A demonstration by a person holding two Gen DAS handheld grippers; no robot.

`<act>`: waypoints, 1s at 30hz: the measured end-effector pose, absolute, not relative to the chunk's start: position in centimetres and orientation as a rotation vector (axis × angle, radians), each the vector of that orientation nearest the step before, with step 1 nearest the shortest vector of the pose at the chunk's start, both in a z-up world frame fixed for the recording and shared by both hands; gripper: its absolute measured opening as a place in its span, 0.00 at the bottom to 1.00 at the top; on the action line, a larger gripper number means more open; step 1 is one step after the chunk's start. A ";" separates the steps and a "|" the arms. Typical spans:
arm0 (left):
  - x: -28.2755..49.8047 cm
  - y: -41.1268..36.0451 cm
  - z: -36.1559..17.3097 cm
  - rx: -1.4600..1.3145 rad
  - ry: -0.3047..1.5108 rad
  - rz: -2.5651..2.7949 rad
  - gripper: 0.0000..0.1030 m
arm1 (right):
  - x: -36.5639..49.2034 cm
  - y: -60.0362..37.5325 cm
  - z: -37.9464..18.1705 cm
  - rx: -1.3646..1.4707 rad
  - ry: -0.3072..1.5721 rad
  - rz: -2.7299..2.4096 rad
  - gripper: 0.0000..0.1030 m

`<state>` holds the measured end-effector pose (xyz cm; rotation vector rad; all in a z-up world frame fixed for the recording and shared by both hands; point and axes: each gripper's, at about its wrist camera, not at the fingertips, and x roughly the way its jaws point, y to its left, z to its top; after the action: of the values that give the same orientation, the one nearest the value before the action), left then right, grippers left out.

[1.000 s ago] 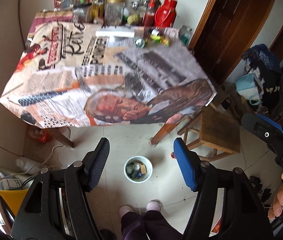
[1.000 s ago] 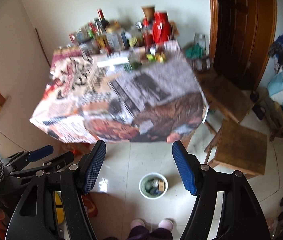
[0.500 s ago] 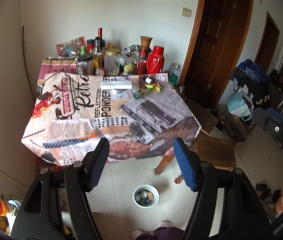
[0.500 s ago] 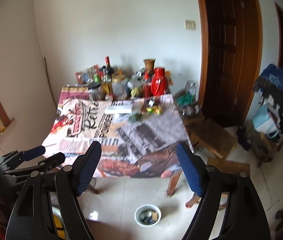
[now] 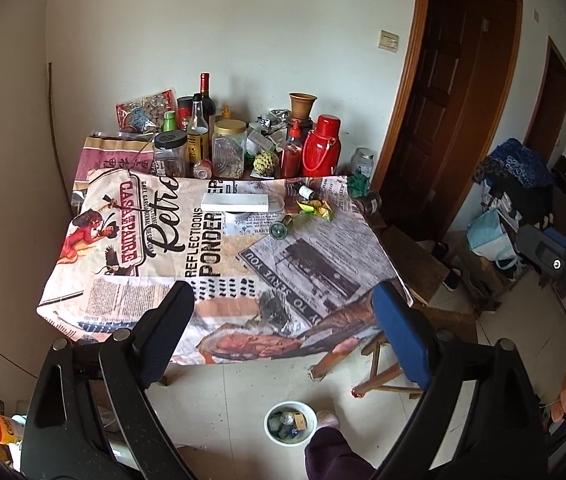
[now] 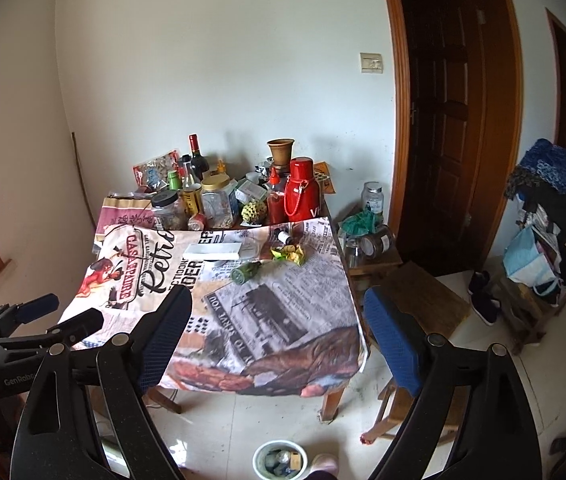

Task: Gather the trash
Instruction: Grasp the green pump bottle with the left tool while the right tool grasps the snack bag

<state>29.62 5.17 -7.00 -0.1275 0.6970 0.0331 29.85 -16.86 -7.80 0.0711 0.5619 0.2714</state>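
I've got both sets of fingers spread wide, holding nothing: left gripper (image 5: pixel 283 332), right gripper (image 6: pixel 277 332). Crumpled wrappers (image 5: pixel 315 208) lie on the worktop (image 5: pixel 163 280) at twelve o'clock, well beyond my fingertips; bin (image 5: pixel 290 423) sits on the floor at six.

Left claw (image 5: pixel 283 332): hanging wide open above the near edge of the table, black arms and blue pads (image 5: pixel 399 336) framing the view, nothing between them.
Table (image 5: pixel 155 280): wearing a newspaper-print cloth, standing against the white wall.
Back row: a red thermos (image 5: pixel 322 146), a wine bottle (image 5: pixel 205 98) and a gold-lidded jar (image 5: pixel 229 148) crowding the far edge.
Trash on cloth: a yellow-green crumpled wrapper (image 5: pixel 315 208) lying just beside a green can (image 5: pixel 280 229) tipped on its side; a flat white box (image 5: pixel 235 202) sitting to their left.
Floor: a white bucket (image 5: pixel 269 432) with scraps inside sitting below the claw, beside a wooden stool (image 5: pixel 387 360).
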 end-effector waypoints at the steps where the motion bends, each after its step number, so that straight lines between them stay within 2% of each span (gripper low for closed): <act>1: 30.4 4.9 -6.9 -0.129 0.699 0.037 0.88 | 30.8 -17.3 -7.7 0.066 0.561 0.275 0.83; 9: 38.2 1.6 -5.1 -0.138 0.668 0.099 0.88 | 37.6 -20.6 -6.0 0.016 0.538 0.322 0.83; 17: 44.7 -0.6 -6.0 -0.175 0.699 0.149 0.88 | 44.2 -22.0 -6.6 0.000 0.568 0.378 0.83; 30: 52.0 3.9 -8.7 -0.146 0.797 0.160 0.88 | 52.6 -19.2 -10.1 0.084 0.709 0.365 0.83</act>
<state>51.98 3.88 -8.65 -0.1459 0.7970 0.1600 52.59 -19.21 -10.11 0.0842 0.7094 0.3649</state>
